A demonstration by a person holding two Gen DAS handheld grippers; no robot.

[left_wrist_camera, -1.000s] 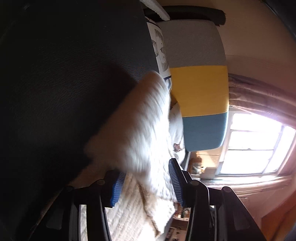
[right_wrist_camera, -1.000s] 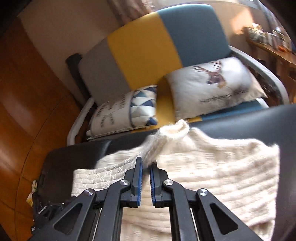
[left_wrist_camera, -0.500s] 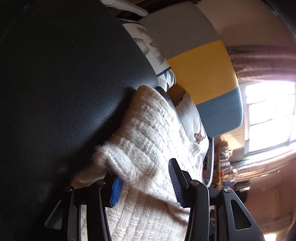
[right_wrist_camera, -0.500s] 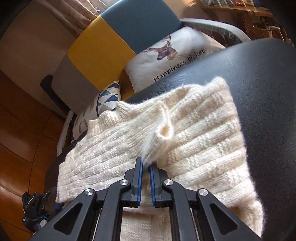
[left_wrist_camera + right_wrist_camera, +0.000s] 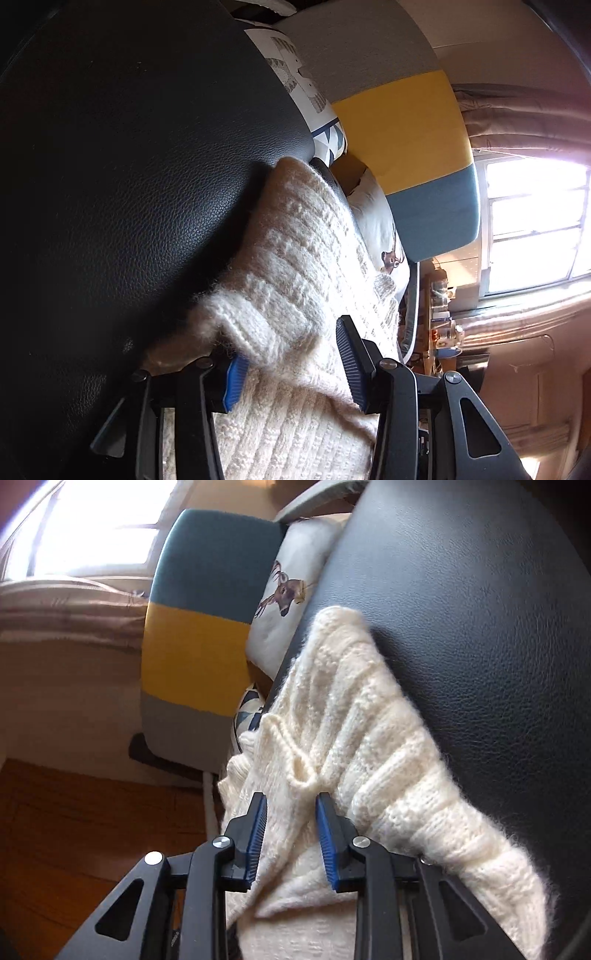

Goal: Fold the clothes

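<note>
A cream knitted sweater (image 5: pixel 295 266) lies on a black leather surface (image 5: pixel 129 166). In the left wrist view one folded-over part with a ribbed cuff edge lies across the garment. My left gripper (image 5: pixel 291 363) is open, its blue pads either side of that cuff, not pressing it. In the right wrist view the sweater (image 5: pixel 369 738) shows a folded sleeve with a ribbed band at the right. My right gripper (image 5: pixel 290 825) is open, with a small pucker of knit lying loose between its fingers.
Behind the black surface (image 5: pixel 480 609) stands an armchair with a grey, yellow and blue back (image 5: pixel 406 122). Cushions rest on it: a triangle-patterned one (image 5: pixel 325 136) and a white deer-print one (image 5: pixel 288 590). A bright window (image 5: pixel 535 221) and a wooden floor (image 5: pixel 74 830) lie beyond.
My right gripper was shut on a pinch of the sweater and has now opened, letting it drop. The left gripper stayed open while the folded part settled flat. Both views have rotated.
</note>
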